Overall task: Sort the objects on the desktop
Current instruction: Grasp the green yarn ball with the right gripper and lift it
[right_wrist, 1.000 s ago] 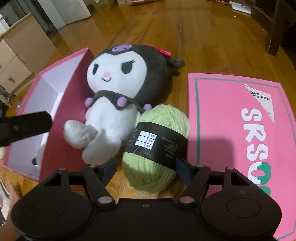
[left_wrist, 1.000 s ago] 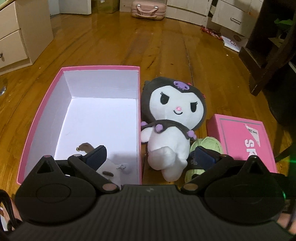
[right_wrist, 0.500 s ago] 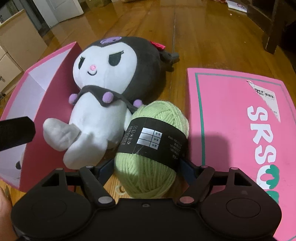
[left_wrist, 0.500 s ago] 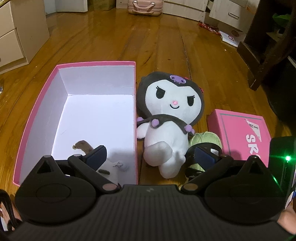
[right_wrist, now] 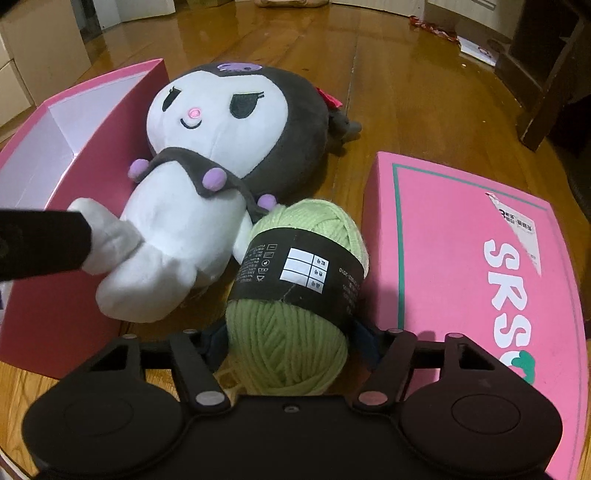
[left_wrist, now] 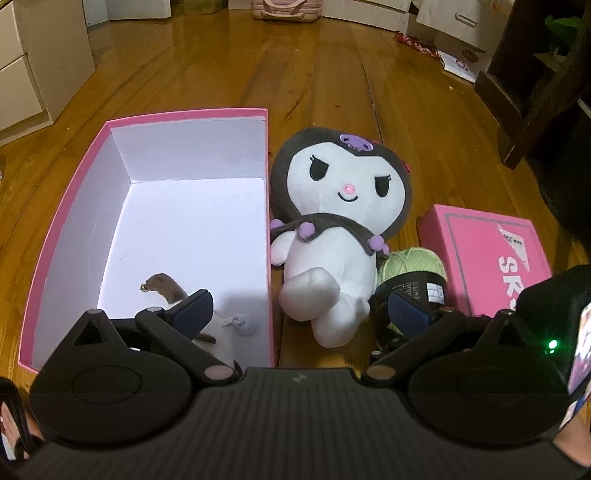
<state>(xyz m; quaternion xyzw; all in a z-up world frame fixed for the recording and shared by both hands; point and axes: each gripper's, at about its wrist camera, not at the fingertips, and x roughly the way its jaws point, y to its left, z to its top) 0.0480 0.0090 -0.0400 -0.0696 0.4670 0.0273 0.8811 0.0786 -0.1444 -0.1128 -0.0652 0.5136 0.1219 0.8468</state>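
Observation:
A green yarn ball (right_wrist: pixel 310 221) with a black label lies on the wooden floor between a black-and-white plush doll (right_wrist: pixel 207 155) and a pink box lid (right_wrist: pixel 480 240). My right gripper (right_wrist: pixel 290 341) has just been closing, and its pads now press the yarn's near end from both sides. An open pink box (left_wrist: pixel 66 206) stands left of the doll, with a small white-and-brown toy (left_wrist: pixel 166 291) inside. My left gripper (left_wrist: pixel 299 312) hangs open over the box's near right wall, holding nothing. One of its fingers (right_wrist: pixel 40 243) shows black beside the doll's foot.
Pale drawers (left_wrist: pixel 33 62) stand at the far left and dark wooden furniture (left_wrist: pixel 535 92) at the far right. A pink case (left_wrist: pixel 286 7) and white cabinets line the back. Bare wooden floor (left_wrist: pixel 332 81) stretches beyond the box and the doll.
The right gripper has come lower and closer over the yarn ball, and its jaws have narrowed onto it. The left gripper has hardly moved.

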